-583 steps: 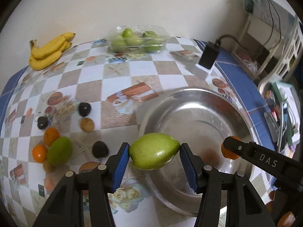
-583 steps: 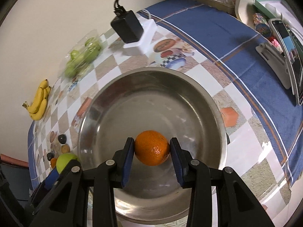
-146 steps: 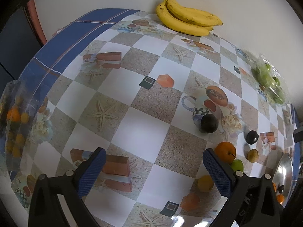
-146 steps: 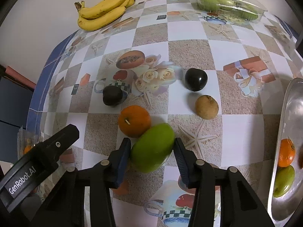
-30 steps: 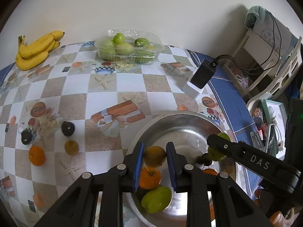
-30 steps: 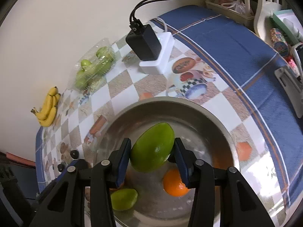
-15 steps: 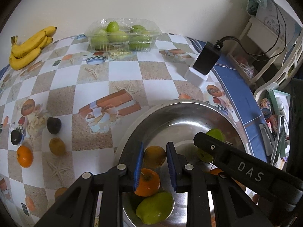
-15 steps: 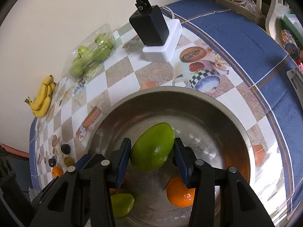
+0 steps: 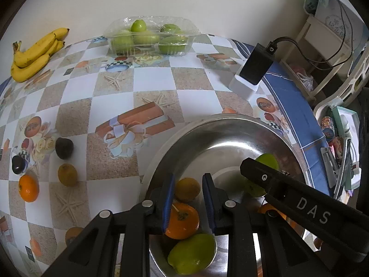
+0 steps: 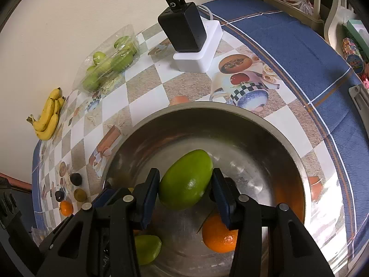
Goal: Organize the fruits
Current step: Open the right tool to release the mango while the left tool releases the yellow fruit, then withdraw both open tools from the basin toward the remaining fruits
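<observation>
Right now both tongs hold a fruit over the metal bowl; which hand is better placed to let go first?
Probably left. The left tongs hold the small yellow fruit low, just above the orange. The right tongs' green mango looks higher above the metal bowl.

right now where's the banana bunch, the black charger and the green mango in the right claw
banana bunch [image 9: 34, 55]: left wrist view, middle of the yellow fruit.
black charger [image 10: 183, 31]: right wrist view, centre of its black face.
green mango [image 10: 186, 180]: right wrist view, middle of its skin between the pads.
</observation>
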A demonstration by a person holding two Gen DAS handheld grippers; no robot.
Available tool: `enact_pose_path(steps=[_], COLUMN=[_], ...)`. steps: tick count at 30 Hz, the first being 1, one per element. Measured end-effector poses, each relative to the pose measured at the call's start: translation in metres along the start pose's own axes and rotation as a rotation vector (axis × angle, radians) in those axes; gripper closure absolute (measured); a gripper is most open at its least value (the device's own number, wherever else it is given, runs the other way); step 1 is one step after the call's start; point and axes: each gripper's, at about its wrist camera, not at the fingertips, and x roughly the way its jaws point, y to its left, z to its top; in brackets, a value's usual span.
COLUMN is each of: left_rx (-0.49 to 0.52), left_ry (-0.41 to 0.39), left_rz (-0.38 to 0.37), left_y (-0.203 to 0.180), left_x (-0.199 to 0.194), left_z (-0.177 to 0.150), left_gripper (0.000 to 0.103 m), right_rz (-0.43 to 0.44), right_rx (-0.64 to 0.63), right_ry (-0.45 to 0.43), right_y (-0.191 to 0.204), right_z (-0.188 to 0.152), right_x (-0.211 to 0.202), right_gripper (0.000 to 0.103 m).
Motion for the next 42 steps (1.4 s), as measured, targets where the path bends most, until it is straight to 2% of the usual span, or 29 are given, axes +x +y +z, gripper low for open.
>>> enact_pose_path(steps=[2,6,11,13,22,29,36,42], left_rx=[0.0,0.0,0.002,0.005,-0.025,-0.115,-0.215,-0.257], left_ry=[0.001,-0.003,-0.009,-0.012,-0.037,-0.036,-0.037,-0.035], left_rz=[0.003,-0.001,-0.005,-0.005,0.0,0.032,0.097,0.11], left_y=[0.0,0.0,-0.001,-0.001,0.008,0.035,0.066,0.08], left_x=[0.0,-0.003,-0.007,-0.01,-0.024,-0.027,-0.033,-0.034], left_z=[0.0,0.001,0.003,0.003,0.009,0.01,0.009,0.007], left_gripper=[0.072,0.056,0.048,0.048,0.046,0.046,0.046,0.046], right_rz=[-0.002,-0.017,-0.021,-0.02,-0.023,-0.038,-0.053,-0.054], right_rx=[0.0,-0.003,-0.013,-0.017,-0.02,-0.009,-0.019,-0.028], right_ry=[0.001,0.001,-0.023,-0.041,-0.09,-0.067,-0.049,-0.042], right_y=[0.0,0.0,0.001,0.003,0.005,0.002,0.004,0.006], right_z=[0.0,0.001,0.004,0.005,0.008,0.006,0.004,0.003], right_x=[0.0,0.0,-0.009,-0.016,-0.036,-0.029,-0.024,-0.022], right_gripper=[0.054,0.054,0.053,0.05,0.05,0.05,0.05,0.05])
